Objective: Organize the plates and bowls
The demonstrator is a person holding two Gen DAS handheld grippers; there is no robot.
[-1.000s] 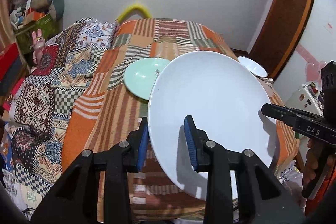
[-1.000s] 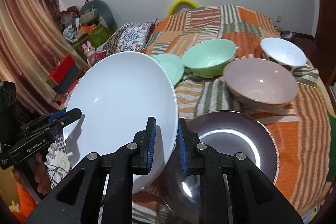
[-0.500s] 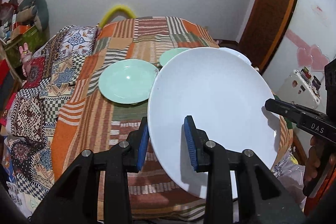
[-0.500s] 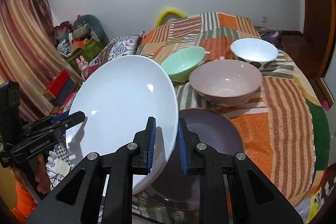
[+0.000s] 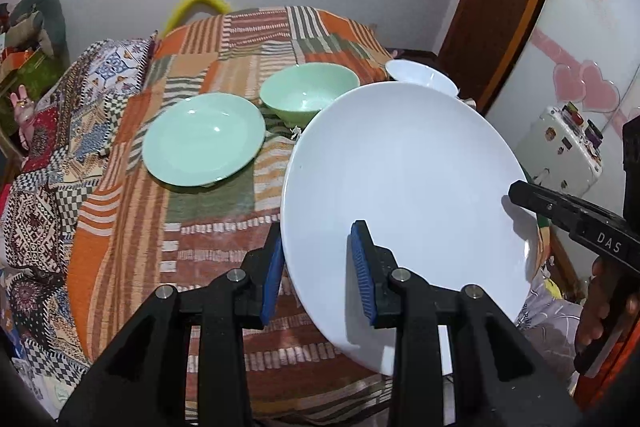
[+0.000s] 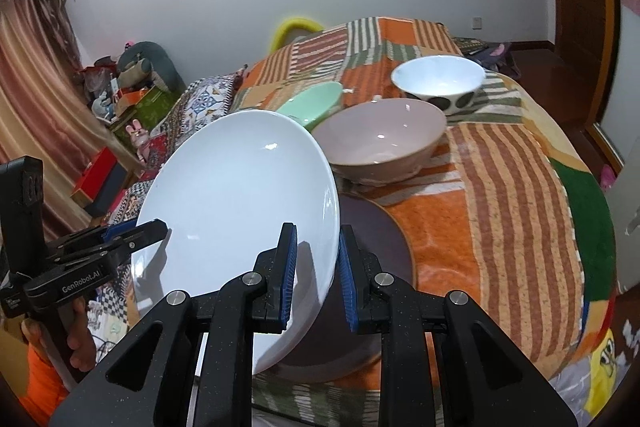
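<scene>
large white plate (image 5: pixel 404 199) held tilted in the air by both tongs, above the near edge of a bed (image 5: pixel 132 227) covered in a striped patchwork blanket. left tongs (image 5: pixel 318 267) clamped on the plate's near-left rim, one blue pad under the rim, the other pressed on the upper face. right tongs (image 6: pixel 316 267) clenched on the opposite rim, pads nearly together with the thin edge pinched between them. seen also from the left camera as a black arm (image 5: pixel 568 219) reaching in at the plate's right edge, with a hand (image 5: pixel 600 311) gripping the handle below. seen from the right camera, the left tool (image 6: pixel 96 255) biting the plate's far-left rim, fingers of a hand (image 6: pixel 76 339) wrapped round its handle.

on the blanket: green plate (image 5: pixel 204 139) lying flat at centre left, green bowl (image 5: pixel 310 91) just behind it and to its right, partly hidden by the white plate in the right view. pink bowl (image 6: pixel 384 139) upright beside the green one, touching or nearly so; cannot tell which. white bowl (image 6: pixel 438 83) with dark spots on its side, farther back. dark plate (image 6: pixel 372 259) flat on the blanket, right below the lifted white plate's lower edge and the right tongs.
</scene>
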